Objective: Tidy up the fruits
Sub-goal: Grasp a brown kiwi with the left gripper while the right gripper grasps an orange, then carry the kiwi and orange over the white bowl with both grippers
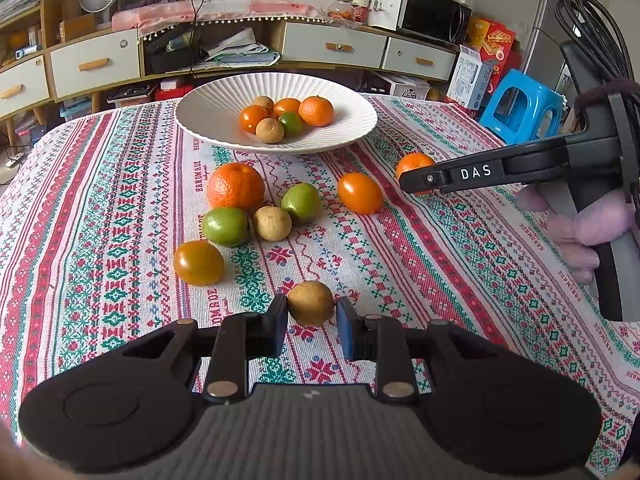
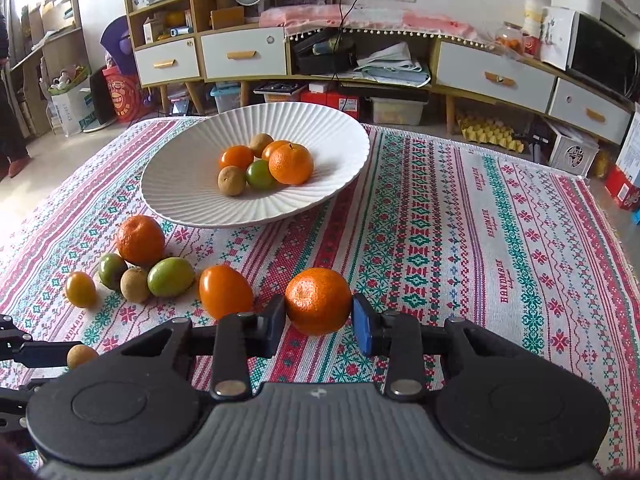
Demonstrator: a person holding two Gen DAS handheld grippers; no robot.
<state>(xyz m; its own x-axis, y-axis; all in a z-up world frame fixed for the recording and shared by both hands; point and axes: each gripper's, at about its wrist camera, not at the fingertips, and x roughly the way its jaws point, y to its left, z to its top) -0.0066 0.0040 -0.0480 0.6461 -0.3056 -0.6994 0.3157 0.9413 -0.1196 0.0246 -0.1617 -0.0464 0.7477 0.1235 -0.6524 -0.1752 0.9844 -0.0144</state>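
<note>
A white ribbed bowl [image 1: 208,108] holds several small fruits at the far side of the patterned cloth; it also shows in the right wrist view [image 2: 180,184]. My left gripper [image 1: 311,320] has its pads on either side of a small brown fruit [image 1: 310,302] on the cloth. My right gripper [image 2: 318,318] has its pads against the sides of a mandarin [image 2: 318,300] on the cloth. Loose fruits lie between: a large mandarin [image 1: 235,186], two green fruits [image 1: 225,226], a brown one [image 1: 273,223] and two orange tomatoes [image 1: 359,193].
The patterned tablecloth [image 2: 480,240] covers the table. A blue stool [image 1: 520,108] stands off the right edge. Drawers and shelves line the far wall. The right gripper's arm [image 1: 500,172] crosses the right side of the left wrist view.
</note>
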